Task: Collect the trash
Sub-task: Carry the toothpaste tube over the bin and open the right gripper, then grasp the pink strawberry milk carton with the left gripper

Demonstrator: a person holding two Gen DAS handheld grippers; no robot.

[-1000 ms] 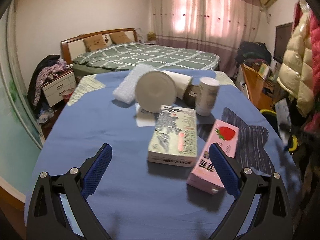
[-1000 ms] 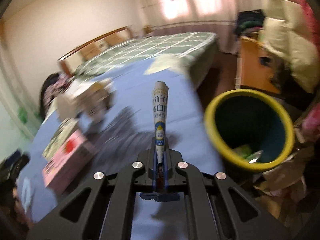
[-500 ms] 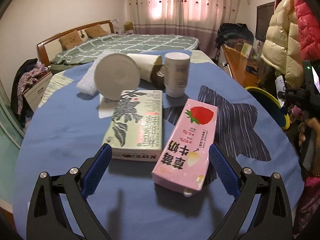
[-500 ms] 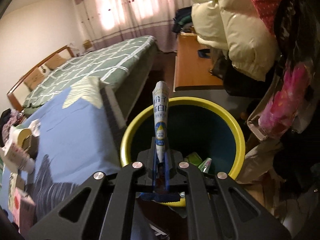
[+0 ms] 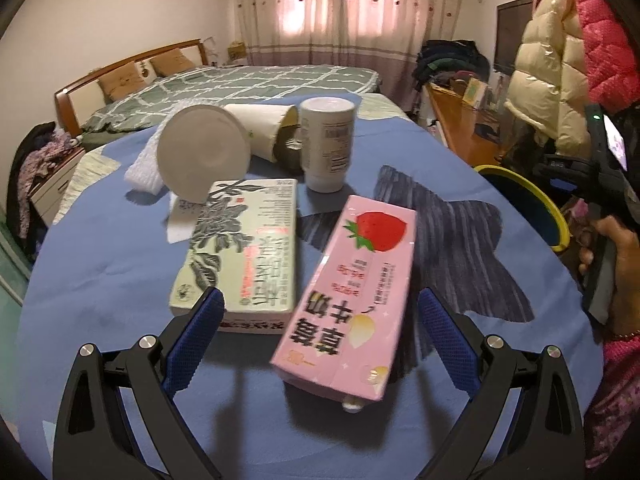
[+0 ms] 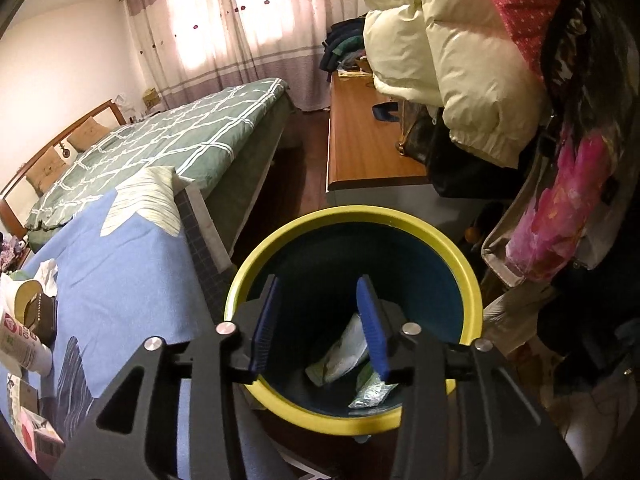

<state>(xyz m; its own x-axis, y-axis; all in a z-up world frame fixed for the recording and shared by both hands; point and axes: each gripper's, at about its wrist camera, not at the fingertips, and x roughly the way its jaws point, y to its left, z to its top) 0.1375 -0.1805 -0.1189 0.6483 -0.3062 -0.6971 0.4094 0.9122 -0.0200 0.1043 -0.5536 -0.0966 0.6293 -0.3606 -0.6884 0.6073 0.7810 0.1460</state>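
Bedroom setting, pink curtains (image 5: 344, 8) lit at the back wall, a bed with green checked cover (image 5: 240, 88) beyond; in front of it a table under a blue cloth (image 5: 100, 248) with a dark striped patch.

Left gripper (image 5: 320, 332) hangs low over the near part of the table, blue pads wide apart, nothing pressed between them; a pink strawberry milk carton (image 5: 352, 292) lies flat between the pads, its near end toward the camera, touching neither pad as far as can be seen; just beside it on the left lies a green tissue box (image 5: 240, 248), also flat, its near corner by the left pad. Behind these: a white round lid or cup bottom (image 5: 202, 156) tilted on edge, a paper cup (image 5: 260, 128) on its side, a white cup (image 5: 328, 144) standing mouth down, a strip of white foam wrap (image 5: 148, 160).

Right gripper (image 6: 318, 320) is held over a bin with a yellow rim (image 6: 352, 216) standing on the floor just off the table edge; its jaws are opening, blue pads apart with nothing between them; at the bottom of the dark bin lies a white-green wrapper (image 6: 344, 352), with a silvery packet (image 6: 372, 390) beside it. A hand (image 5: 616, 264) on the right gripper's handle shows at the edge of the left view; puffy coats (image 6: 448, 52) hang above.
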